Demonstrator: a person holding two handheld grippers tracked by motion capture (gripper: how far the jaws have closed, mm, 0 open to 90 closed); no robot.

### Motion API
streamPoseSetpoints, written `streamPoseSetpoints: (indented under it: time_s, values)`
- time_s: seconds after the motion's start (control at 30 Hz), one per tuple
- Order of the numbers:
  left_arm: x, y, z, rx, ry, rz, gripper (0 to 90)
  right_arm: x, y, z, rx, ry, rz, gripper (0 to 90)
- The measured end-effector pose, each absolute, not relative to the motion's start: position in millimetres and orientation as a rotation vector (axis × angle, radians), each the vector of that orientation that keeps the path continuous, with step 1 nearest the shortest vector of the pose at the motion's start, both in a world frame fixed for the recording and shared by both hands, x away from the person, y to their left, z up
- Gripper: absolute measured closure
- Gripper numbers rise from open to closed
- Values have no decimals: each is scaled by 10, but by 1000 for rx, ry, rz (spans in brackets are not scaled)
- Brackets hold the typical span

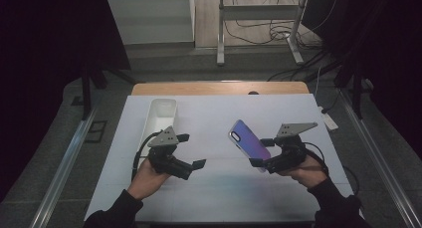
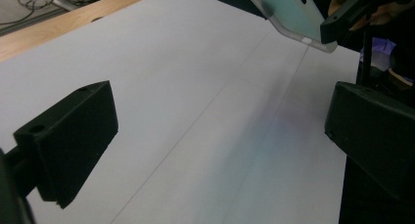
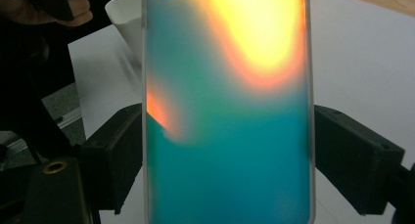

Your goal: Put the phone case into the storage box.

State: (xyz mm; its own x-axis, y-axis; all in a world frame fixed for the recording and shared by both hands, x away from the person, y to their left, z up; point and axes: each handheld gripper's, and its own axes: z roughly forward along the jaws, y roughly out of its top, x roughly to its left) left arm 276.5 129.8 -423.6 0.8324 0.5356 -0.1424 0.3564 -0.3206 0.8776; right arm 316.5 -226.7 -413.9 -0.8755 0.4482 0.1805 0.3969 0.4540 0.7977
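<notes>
Covering most of the desk (image 1: 219, 88) is a white sheet (image 1: 219, 188) with faint seams running across it; a strip of bare wood shows along the far edge. Beyond the desk the room is dim: grey floor, dark drapes at both sides, a metal frame stand (image 1: 259, 19) and loose cables (image 1: 278, 34) on the floor behind. A white oblong tray (image 1: 160, 119) stands on the sheet toward the far left, its long side running away from the person.

The phone case (image 1: 249, 139), iridescent blue-violet in the high view and teal with an orange-yellow glare in the right gripper view, is held up off the sheet at the right side of the desk. It is tilted, camera cut-out end pointing up and away. The right tongs (image 1: 260, 153) are clenched on it: in the right gripper view the two black jaws press against its long edges near the lower end, the case (image 3: 227, 106) standing between them.

The left tongs (image 1: 191, 151) hang above the sheet just in front of the tray, jaws released and spread wide with nothing between them, only bare sheet (image 2: 195, 126) beneath. They point toward the right side, well apart from the case, which shows at the upper edge of the left gripper view (image 2: 288, 11).
</notes>
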Motion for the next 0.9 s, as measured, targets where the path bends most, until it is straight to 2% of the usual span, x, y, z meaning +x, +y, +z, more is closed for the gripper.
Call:
streamPoseSetpoints:
  time_s: [0.9]
  values:
    - [2908, 966, -4139, 1952, 542, 148, 0, 3099, -2178, -4089, 712, 2644, 1483, 171]
